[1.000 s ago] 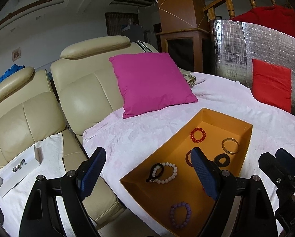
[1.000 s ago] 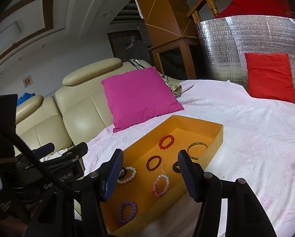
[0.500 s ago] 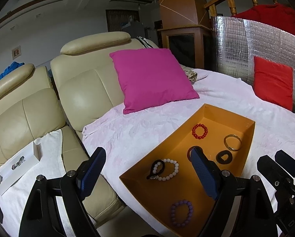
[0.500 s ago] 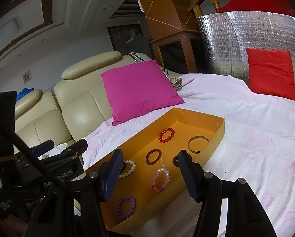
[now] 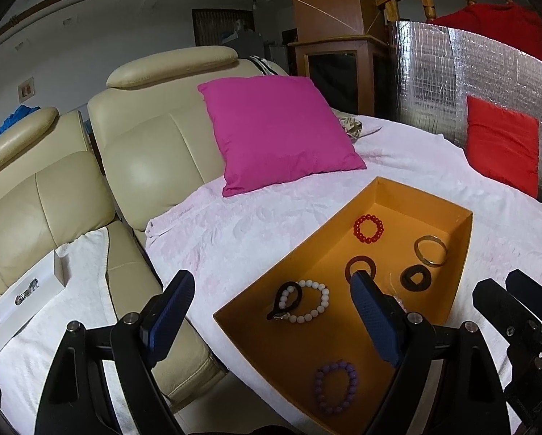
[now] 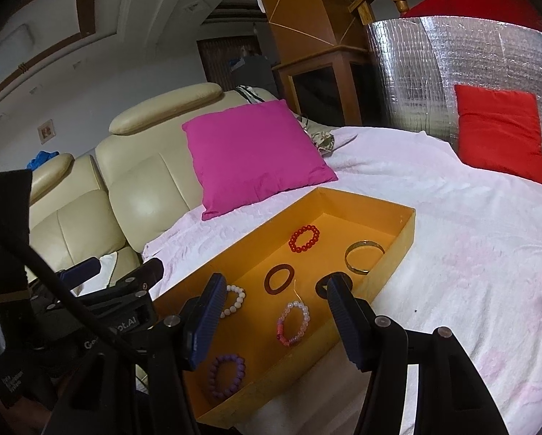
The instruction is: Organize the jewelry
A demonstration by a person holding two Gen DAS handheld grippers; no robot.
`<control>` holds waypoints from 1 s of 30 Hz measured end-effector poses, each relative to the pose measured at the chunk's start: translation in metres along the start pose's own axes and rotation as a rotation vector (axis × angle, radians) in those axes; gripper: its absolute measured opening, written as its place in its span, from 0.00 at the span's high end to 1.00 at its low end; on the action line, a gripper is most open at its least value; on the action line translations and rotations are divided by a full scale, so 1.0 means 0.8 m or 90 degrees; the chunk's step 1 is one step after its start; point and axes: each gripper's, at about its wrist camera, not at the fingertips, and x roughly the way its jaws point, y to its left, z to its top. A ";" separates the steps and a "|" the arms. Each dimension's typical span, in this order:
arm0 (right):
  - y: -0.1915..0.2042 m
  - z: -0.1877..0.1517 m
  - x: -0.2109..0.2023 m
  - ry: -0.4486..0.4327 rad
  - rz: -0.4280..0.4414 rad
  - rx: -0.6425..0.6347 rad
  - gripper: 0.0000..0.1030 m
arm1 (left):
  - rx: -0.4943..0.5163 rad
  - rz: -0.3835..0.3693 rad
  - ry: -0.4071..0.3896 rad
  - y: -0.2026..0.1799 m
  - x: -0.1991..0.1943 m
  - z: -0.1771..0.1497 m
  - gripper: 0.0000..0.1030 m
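An orange tray (image 5: pixel 459 275) (image 6: pixel 401 250) lies on the pink-white bedspread and holds several bracelets: red beads (image 5: pixel 368 228) (image 6: pixel 304 238), a gold bangle (image 5: pixel 430 250) (image 6: pixel 364 256), a dark brown ring (image 5: pixel 360 266) (image 6: pixel 279 278), a black ring (image 5: pixel 415 277), white beads with a black band (image 5: pixel 309 301), purple beads (image 5: pixel 336 387) (image 6: pixel 226 375) and pink-white beads (image 6: pixel 294 322). My left gripper (image 5: pixel 271 311) is open and empty above the tray's near left corner. My right gripper (image 6: pixel 274 319) is open and empty above the tray's near end.
A magenta cushion (image 5: pixel 278 130) leans on the beige leather sofa (image 5: pixel 144 152). A red cushion (image 5: pixel 501 148) rests against a silver foil panel (image 5: pixel 470 79). A white box with a watch (image 5: pixel 24 304) lies on a white towel on the sofa seat at the left.
Both grippers have lowered and tilted slightly toward the tray, so the tray sits a little higher and nearer in both views. Both stay open.
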 end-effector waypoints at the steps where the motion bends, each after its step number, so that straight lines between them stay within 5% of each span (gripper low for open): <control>1: 0.000 0.000 0.002 0.002 -0.001 0.000 0.40 | -0.001 -0.001 0.002 0.000 0.001 -0.001 0.14; 30: -0.005 -0.008 0.038 0.047 -0.008 0.009 0.40 | -0.017 0.000 0.026 0.007 0.029 -0.010 0.14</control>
